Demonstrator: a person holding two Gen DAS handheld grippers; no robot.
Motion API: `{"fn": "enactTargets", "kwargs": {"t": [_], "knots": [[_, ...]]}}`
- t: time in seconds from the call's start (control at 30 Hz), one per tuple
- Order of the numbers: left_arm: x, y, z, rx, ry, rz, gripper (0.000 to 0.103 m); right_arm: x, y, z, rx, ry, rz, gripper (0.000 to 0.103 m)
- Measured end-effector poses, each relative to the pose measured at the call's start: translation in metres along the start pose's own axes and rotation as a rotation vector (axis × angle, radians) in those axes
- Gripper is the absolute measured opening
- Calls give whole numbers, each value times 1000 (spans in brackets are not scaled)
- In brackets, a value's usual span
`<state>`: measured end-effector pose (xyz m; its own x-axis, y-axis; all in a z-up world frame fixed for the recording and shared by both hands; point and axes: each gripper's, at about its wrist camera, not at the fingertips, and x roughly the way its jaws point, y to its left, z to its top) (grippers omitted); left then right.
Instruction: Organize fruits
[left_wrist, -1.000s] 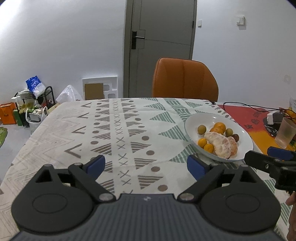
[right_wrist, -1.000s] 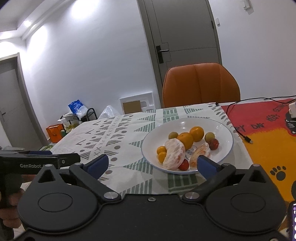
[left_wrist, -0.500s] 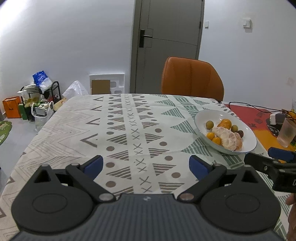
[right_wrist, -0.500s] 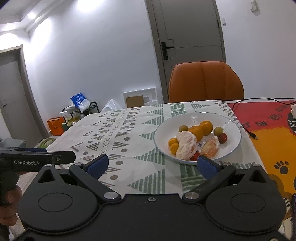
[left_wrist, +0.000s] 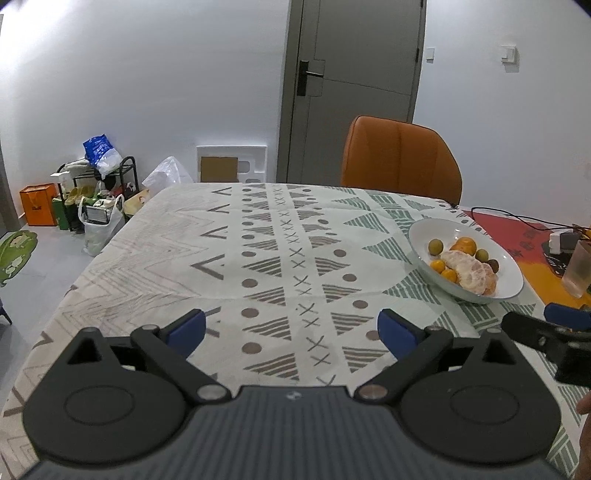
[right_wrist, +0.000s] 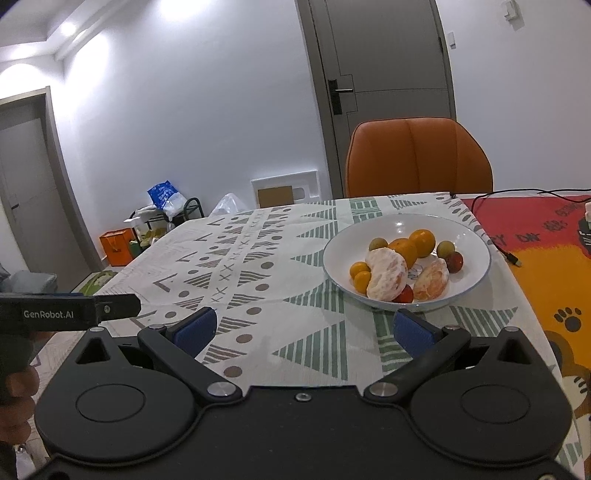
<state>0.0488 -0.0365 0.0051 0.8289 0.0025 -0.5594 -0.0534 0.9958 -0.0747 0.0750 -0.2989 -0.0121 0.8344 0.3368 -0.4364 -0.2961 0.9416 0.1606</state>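
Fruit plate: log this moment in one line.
left gripper open, empty | right gripper open, empty | white plate holds fruit | nothing grasped

The one clearly legible text is "GenRobot.AI", printed in pale letters on the black side of the left gripper (right_wrist: 66, 314) where it enters the right wrist view at the left edge. On the red-and-orange mat (right_wrist: 535, 236) along the table's right edge, dark lettering runs near the far side; only fragments like "DAY" can be made out, the rest too distorted to read.
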Motion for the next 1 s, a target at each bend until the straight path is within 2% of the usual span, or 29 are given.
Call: {"fn": "enactTargets", "kwargs": {"t": [0.47, 1.0], "knots": [[-15, 9, -8, -5, -13, 21, 99, -7, 11, -7, -42, 6, 39, 103], [-12, 8, -10, -8, -7, 16, 99, -8, 9, -8, -44, 9, 24, 103]]}}
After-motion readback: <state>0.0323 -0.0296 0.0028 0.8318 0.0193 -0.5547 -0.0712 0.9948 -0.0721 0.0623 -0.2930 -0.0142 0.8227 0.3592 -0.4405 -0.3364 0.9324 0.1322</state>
